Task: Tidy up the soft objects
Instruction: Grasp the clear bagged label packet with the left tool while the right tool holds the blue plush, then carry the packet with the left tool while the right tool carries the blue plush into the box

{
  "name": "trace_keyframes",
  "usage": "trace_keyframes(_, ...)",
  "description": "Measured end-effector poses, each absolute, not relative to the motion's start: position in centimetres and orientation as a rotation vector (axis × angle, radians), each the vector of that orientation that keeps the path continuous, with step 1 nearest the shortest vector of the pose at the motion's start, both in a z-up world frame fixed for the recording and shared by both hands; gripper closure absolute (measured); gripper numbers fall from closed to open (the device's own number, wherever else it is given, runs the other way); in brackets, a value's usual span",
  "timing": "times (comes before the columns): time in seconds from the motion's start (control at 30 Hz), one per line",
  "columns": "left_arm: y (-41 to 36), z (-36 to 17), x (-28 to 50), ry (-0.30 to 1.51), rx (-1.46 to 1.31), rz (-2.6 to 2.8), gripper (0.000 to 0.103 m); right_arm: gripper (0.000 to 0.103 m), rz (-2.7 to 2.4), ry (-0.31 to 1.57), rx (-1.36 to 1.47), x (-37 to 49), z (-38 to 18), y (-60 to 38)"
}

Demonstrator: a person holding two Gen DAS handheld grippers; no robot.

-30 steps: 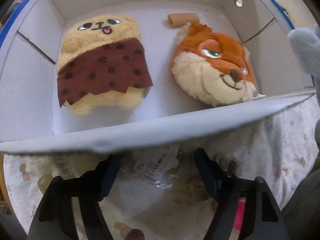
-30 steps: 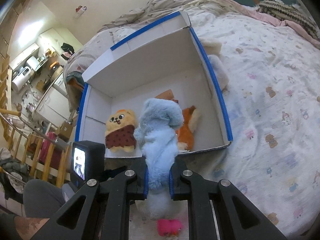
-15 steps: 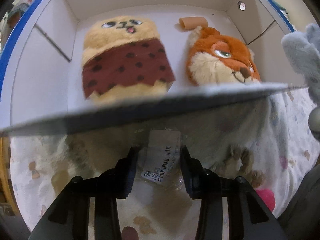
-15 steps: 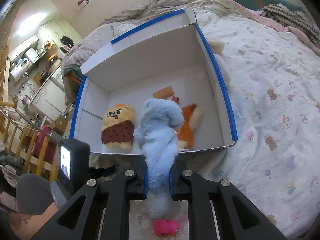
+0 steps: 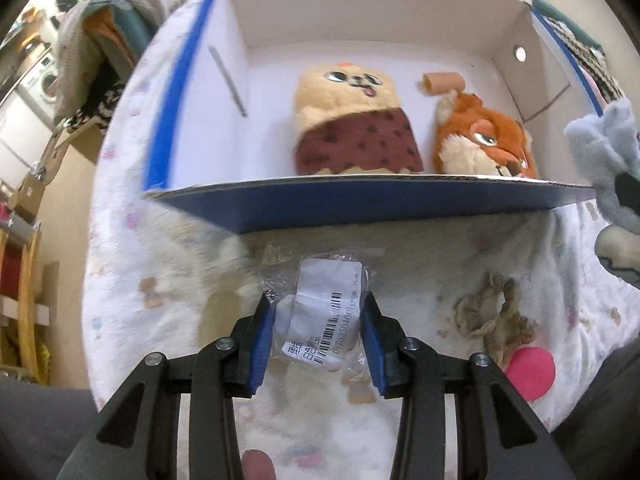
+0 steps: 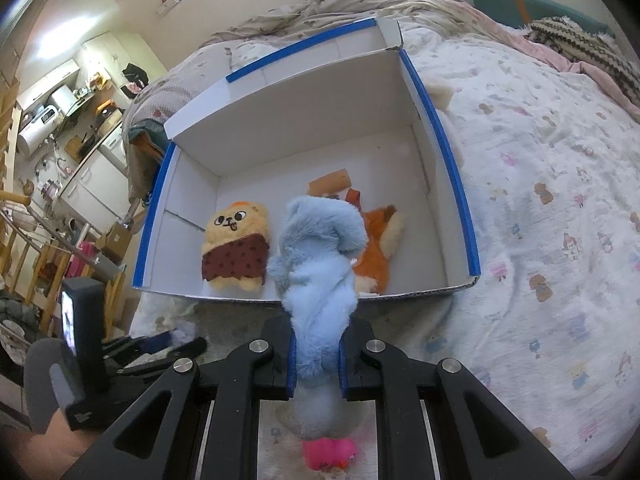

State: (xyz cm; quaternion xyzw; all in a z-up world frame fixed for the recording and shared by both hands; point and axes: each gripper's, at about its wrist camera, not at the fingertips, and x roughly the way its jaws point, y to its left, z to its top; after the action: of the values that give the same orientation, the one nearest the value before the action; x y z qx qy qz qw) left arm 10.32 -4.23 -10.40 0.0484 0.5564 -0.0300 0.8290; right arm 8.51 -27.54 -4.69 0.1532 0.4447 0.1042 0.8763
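The landmark is the white cardboard box (image 6: 424,92) with blue-taped rims, standing open on the bed (image 6: 540,208).

The right claw (image 6: 316,356) is clamped on the lower body of a pale blue plush (image 6: 316,264), which rises upright from the blue pads just outside the box's near wall (image 6: 420,294), its head overlapping the box interior in this view. Inside the box, a tan plush in a spotted brown cloth (image 6: 236,252) lies toward the left wall and an orange fox plush (image 6: 378,248) lies beside it at centre. The floor toward the right wall and the whole far half of the box lie bare, apart from a small tan cylinder (image 6: 330,182) behind the fox.

The left claw (image 5: 318,322) is closed on a clear bagged white item with a barcode label (image 5: 324,312), on the bed in front of the near wall. A beige scrunchie (image 5: 494,314) and a pink round thing (image 5: 530,370) lie near it, also outside the box.
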Motion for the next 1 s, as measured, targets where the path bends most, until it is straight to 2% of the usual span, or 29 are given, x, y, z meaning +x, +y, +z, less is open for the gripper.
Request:
trace_keyframes(0.3, -3.4, -5.7, 7.2, 1.065, 0.016, -0.017, 0.066, 0.087, 0.240, 0.875, 0.312, 7.6, -3.7, -27.3)
trace_keyframes(0.6, -4.1, 0.0, 10.6, 0.916, -0.026, -0.009, 0.066, 0.087, 0.248, 0.826, 0.310, 8.3, -2.6, -27.4)
trace_keyframes(1.0, -6.2, 0.8, 15.3, 0.900, 0.034, -0.020, 0.066, 0.086, 0.248, 0.730, 0.308, 12.8, -1.5, -27.3)
